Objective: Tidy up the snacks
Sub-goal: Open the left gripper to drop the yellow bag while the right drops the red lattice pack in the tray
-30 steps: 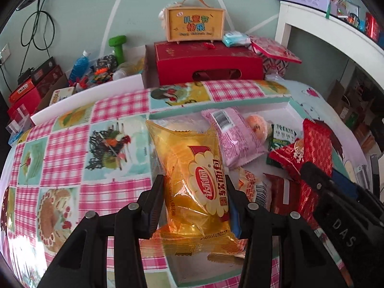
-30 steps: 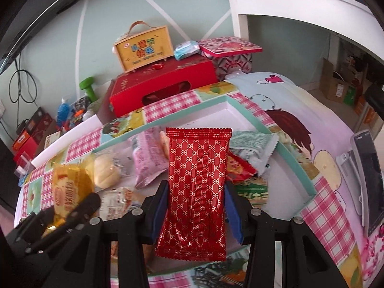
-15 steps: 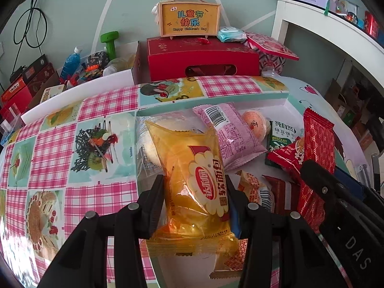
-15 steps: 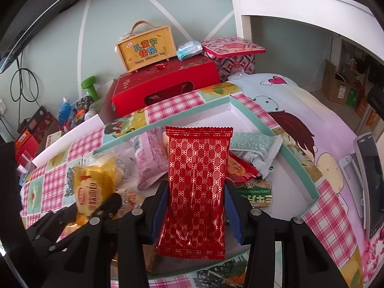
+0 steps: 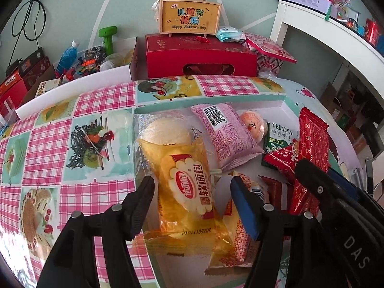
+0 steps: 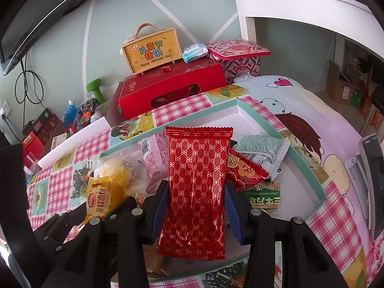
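A yellow soft-bread packet (image 5: 187, 187) lies in the white, teal-rimmed tray (image 5: 216, 100), on top of other snacks. My left gripper (image 5: 192, 196) straddles it. Its jaws are opening, and there is a gap between each pad and the packet. My right gripper (image 6: 195, 206) is shut on a red patterned packet (image 6: 199, 180), held upright over the tray (image 6: 304, 168). The same red packet (image 5: 312, 144) shows at the right of the left wrist view. Also in the tray are a pink packet (image 5: 225, 134), an orange jelly cup (image 5: 252, 124) and a green biscuit packet (image 5: 278, 136).
A red gift box (image 5: 199, 57) with a yellow handled box (image 5: 189, 19) on top stands behind the table. A green dumbbell (image 5: 108, 36) and bottles sit at the back left. A phone (image 6: 374, 180) lies right of the tray. A white shelf (image 6: 300, 2) rises at the right.
My left gripper's jaws have spread and let go of the yellow bread packet, which now rests in the tray. The right gripper still holds the red packet in the same place.
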The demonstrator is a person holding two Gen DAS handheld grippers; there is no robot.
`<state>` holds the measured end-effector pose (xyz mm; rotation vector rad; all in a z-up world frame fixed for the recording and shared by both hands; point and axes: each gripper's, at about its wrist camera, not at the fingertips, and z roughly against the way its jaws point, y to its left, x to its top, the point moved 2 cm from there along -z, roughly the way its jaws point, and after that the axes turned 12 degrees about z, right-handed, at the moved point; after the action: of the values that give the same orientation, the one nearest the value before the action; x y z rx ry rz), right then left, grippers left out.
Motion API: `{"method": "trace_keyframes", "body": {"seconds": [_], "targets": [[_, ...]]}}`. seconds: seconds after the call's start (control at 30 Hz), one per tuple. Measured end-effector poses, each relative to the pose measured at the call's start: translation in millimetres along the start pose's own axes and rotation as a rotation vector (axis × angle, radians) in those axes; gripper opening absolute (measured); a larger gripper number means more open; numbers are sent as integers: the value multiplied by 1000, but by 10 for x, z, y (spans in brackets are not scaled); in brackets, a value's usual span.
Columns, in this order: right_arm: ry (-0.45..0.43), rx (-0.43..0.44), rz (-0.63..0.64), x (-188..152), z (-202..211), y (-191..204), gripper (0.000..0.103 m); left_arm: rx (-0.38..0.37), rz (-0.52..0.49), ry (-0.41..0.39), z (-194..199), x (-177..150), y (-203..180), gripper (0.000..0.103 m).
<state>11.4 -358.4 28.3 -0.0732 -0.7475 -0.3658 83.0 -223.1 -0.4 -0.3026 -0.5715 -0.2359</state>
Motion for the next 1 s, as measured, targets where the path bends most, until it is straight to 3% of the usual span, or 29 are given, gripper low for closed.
{"method": "trace_keyframes", "body": {"seconds": [0.23,0.83,1.0], "targets": [[-7,8,6,7,23,16,48,71,20,-1,140,55,130,68],[17,14,55,-4,-39,132,50,89,113,-67,412,191,346,68],[32,26,53,-15,-78,135,69,144,132,-62,354,188,431,70]]}}
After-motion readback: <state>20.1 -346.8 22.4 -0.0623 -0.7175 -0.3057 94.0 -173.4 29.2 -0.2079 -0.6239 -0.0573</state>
